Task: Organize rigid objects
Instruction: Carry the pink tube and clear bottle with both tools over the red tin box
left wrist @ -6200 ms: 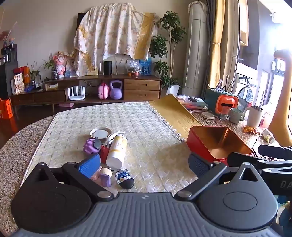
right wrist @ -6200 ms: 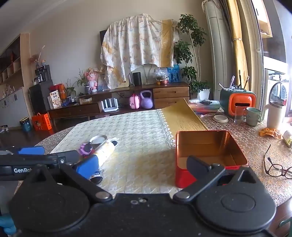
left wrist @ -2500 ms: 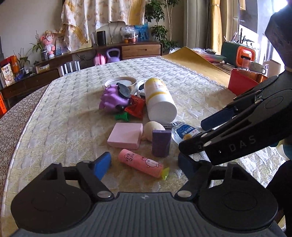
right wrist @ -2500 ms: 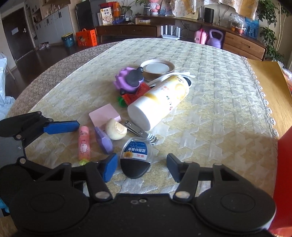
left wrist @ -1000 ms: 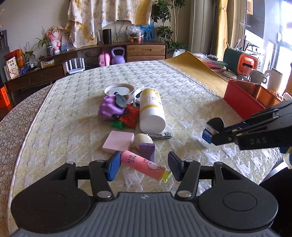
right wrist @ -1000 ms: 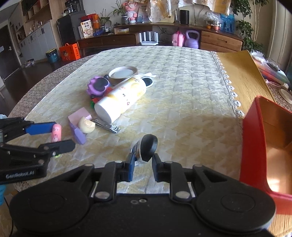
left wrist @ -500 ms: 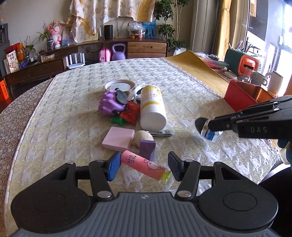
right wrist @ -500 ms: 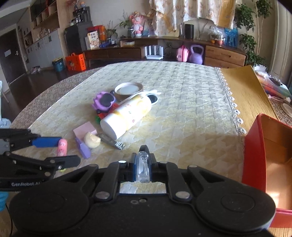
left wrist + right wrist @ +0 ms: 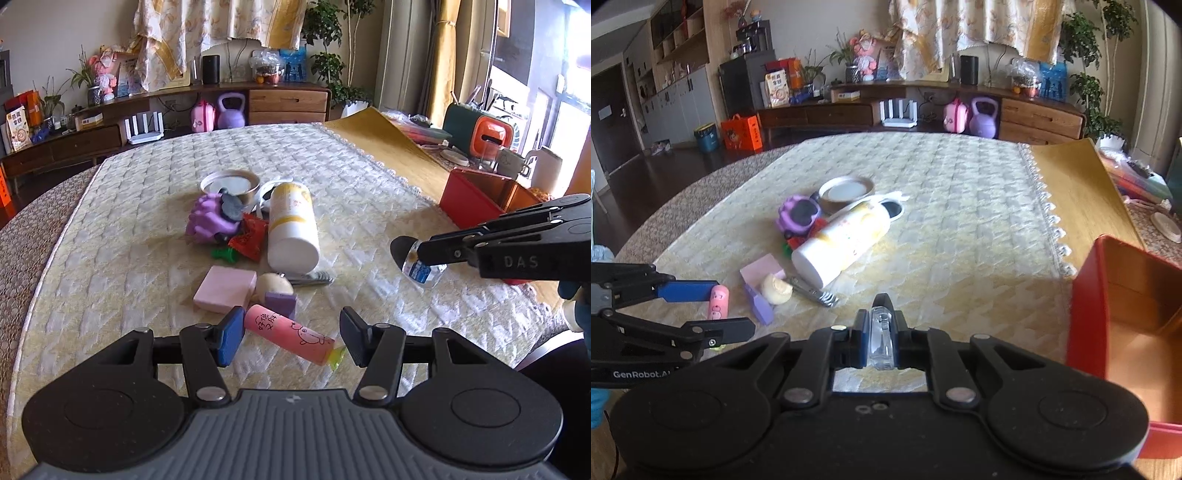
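Home living room, wooden sideboard point(image 9: 960, 107), potted plants point(image 9: 332, 70), curtains point(image 9: 447, 55), cloth-covered table point(image 9: 147, 240)

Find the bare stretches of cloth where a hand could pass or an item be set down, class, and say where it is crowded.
Free: the cloth between the white bottle and the red box, and the far end toward the sideboard. Crowded: around the bottle, purple toy, pink block and pink tube.

Both wrist views look down-forward, near the table point(image 9: 110, 206); both share the clutter pile.
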### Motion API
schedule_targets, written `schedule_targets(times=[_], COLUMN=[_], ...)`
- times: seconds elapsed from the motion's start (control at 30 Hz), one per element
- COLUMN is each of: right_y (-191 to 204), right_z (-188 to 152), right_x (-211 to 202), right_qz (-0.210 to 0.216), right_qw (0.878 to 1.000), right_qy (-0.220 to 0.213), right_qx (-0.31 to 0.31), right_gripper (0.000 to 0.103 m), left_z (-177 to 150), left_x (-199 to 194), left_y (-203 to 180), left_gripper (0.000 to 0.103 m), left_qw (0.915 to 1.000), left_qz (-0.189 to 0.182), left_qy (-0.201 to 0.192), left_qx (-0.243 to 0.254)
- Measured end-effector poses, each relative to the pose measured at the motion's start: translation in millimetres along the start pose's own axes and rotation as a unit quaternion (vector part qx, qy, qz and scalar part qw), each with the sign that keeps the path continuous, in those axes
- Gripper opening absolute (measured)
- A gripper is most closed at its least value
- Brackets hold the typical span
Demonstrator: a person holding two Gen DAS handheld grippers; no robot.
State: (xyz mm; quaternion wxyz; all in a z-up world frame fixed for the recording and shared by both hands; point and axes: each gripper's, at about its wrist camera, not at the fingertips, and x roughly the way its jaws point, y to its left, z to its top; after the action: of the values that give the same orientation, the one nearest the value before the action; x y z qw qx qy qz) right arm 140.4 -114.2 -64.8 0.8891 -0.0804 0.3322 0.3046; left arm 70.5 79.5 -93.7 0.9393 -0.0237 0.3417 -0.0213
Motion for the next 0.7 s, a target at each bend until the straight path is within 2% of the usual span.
schedule_targets(times=[0.23, 0.4, 0.53, 0.7], right_y=[-31, -66, -97, -129], right_z=[15, 18, 12, -3], right_x=[-42, -70, -83, -84], right_qz=[-0.024, -0.054, -0.078, -0.096], right_qw=[0.999, 0.996, 0.993, 0.990], right_qy=[-0.037, -0.060, -0.061, -0.053], right_qx=[0.023, 0.047, 0.070, 0.091], right_gripper=[0.011, 0.011, 0.011, 0.011], left_z=[33, 67, 92, 117], left_x=[-2, 2, 11, 36], left_y=[-25, -57, -89, -134], left_gripper=[0.056, 0.056, 0.056, 0.056], left_qw=[0.9992, 0.9966, 0.9936, 0.9891], left_qz=[-0.029, -0.066, -0.088, -0.121], left_qy=[-0.019, -0.032, -0.038, -0.025], left_qx=[0.021, 0.037, 0.060, 0.079])
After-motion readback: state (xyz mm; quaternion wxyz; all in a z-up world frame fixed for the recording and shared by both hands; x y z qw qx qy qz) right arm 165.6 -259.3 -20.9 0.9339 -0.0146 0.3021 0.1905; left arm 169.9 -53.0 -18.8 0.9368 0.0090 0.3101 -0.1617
